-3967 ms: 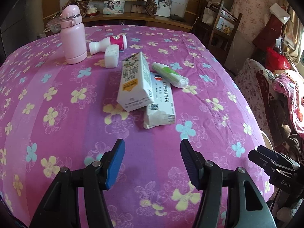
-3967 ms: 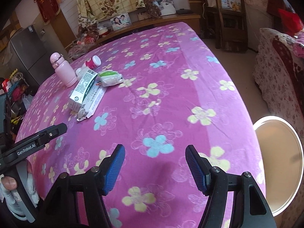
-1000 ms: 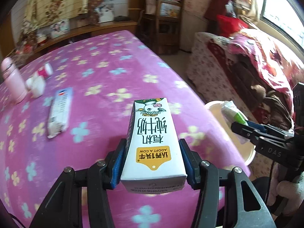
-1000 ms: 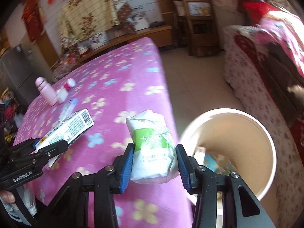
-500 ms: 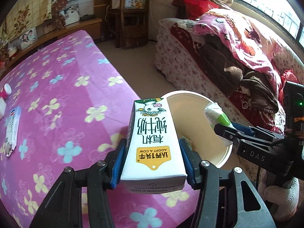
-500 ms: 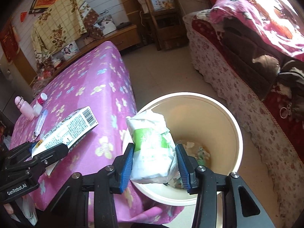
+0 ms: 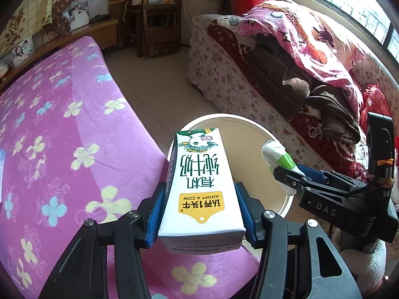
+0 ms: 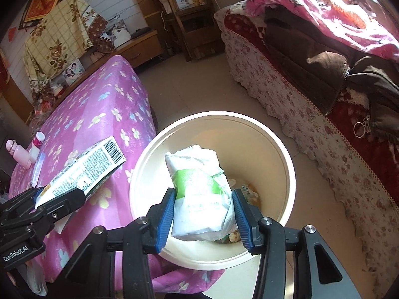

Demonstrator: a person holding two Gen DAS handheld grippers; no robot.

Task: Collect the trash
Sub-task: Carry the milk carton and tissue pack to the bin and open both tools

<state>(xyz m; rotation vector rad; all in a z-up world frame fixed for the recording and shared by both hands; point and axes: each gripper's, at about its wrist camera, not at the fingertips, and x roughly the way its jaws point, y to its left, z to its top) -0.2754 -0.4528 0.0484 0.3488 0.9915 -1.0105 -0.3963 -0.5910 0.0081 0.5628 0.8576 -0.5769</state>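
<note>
**Both grippers hold trash above the bin**

Left wrist view: the left gripper (image 7: 199,209) has its blue pads pressed against both sides of a milk carton (image 7: 200,182), which points away toward 12 o'clock with its printed face up. The carton's far end overlaps the near rim of the cream trash bin (image 7: 251,174), while its near end sits above the corner of the table under the pink flowered cloth (image 7: 74,129). At 3 o'clock the right gripper (image 7: 286,172) reaches in from the side, holding a green-and-white packet (image 7: 276,153) over the bin's right rim.

Seen from the right wrist, the right gripper (image 8: 203,214) clamps the crumpled packet (image 8: 199,189) between its fingers, directly above the open bin (image 8: 281,154). Scraps of other rubbish (image 8: 250,193) lie at the bin's bottom. At 9 o'clock the left gripper (image 8: 59,196) holds the carton (image 8: 84,172), barcode end toward the bin. Farther off at 10 o'clock on the cloth (image 8: 112,104) stand a pink bottle (image 8: 18,153) and a small white bottle with a red cap (image 8: 37,140), with a flat packet (image 8: 37,167) lying beside them. A floral sofa (image 8: 311,114) piled with clothes fills the 2 o'clock side.
</note>
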